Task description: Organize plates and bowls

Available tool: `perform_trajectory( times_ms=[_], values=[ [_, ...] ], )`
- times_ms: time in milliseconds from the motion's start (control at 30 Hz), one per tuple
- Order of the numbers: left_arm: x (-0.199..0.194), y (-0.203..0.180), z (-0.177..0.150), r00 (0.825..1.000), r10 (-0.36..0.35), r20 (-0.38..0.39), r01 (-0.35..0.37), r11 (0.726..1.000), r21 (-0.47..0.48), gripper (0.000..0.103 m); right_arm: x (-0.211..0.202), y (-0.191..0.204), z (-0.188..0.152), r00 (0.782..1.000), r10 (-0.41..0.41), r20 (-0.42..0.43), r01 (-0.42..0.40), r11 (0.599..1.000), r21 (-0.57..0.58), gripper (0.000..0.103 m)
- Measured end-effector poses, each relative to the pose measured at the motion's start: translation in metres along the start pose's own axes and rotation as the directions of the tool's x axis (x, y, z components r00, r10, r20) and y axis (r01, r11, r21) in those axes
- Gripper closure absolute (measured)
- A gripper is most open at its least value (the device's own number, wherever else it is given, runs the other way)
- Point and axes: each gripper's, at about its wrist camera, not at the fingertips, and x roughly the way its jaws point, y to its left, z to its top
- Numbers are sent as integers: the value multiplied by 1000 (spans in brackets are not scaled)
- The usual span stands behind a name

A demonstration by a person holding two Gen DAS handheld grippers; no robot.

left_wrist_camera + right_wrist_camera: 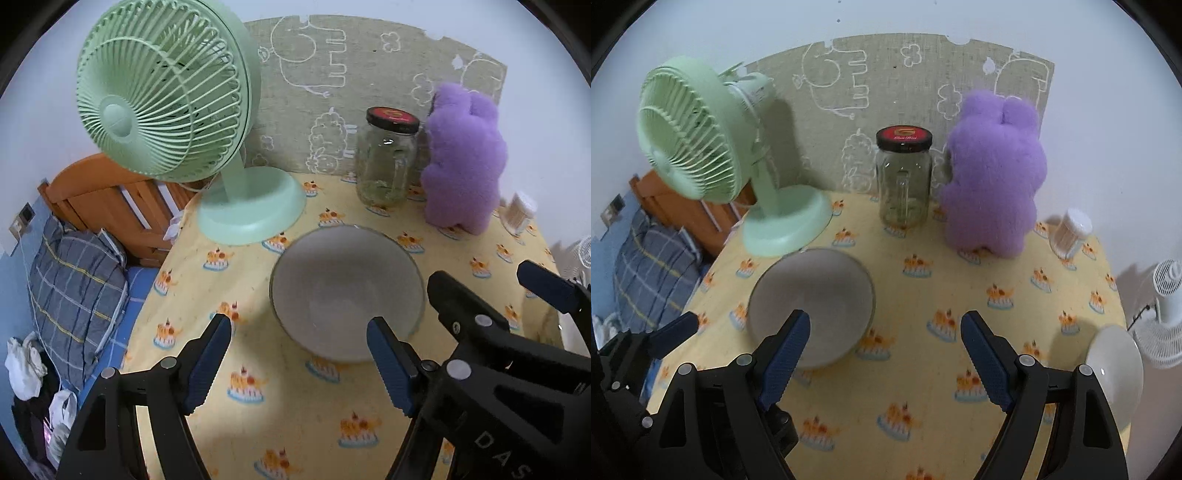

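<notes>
A grey bowl [343, 291] sits upright on the yellow patterned tablecloth [288, 406]; it also shows in the right wrist view [812, 306]. My left gripper [299, 328] is open and empty, its right finger just in front of the bowl's near rim. My right gripper [882, 325] is open and empty, its left finger in front of the bowl. A white plate [1115, 373] lies at the table's right edge, to the right of the right gripper. The right gripper also shows in the left wrist view [491, 280], to the right of the bowl.
A green desk fan [166, 110] stands at the back left. A glass jar with a black lid [386, 162], a purple plush toy [463, 158] and a small toothpick jar [1071, 232] stand along the back. A bed [74, 280] lies beyond the table's left edge.
</notes>
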Motion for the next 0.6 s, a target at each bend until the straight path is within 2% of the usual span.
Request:
perform_trajectory(
  times_ms=[200, 333, 467, 567, 600],
  values=[
    [26, 3, 16, 1000, 0, 5, 0, 1000, -22, 26, 37, -7, 13, 996, 76, -45, -72, 994, 83, 17],
    [47, 6, 16, 1000, -11, -21, 10, 999, -51, 26, 55, -1, 15, 997, 20, -73, -17, 999, 49, 20],
    [65, 10, 15, 999, -20, -45, 16, 996, -82, 29, 71, 2, 16, 995, 13, -96, -10, 999, 36, 24],
    [73, 9, 15, 998, -26, -52, 22, 997, -79, 35, 78, 4, 14, 994, 29, -106, -25, 999, 37, 34],
    [77, 9, 15, 997, -36, -61, 31, 997, -77, 41, 81, 6, 14, 992, 36, -117, -32, 999, 39, 40]
  ],
)
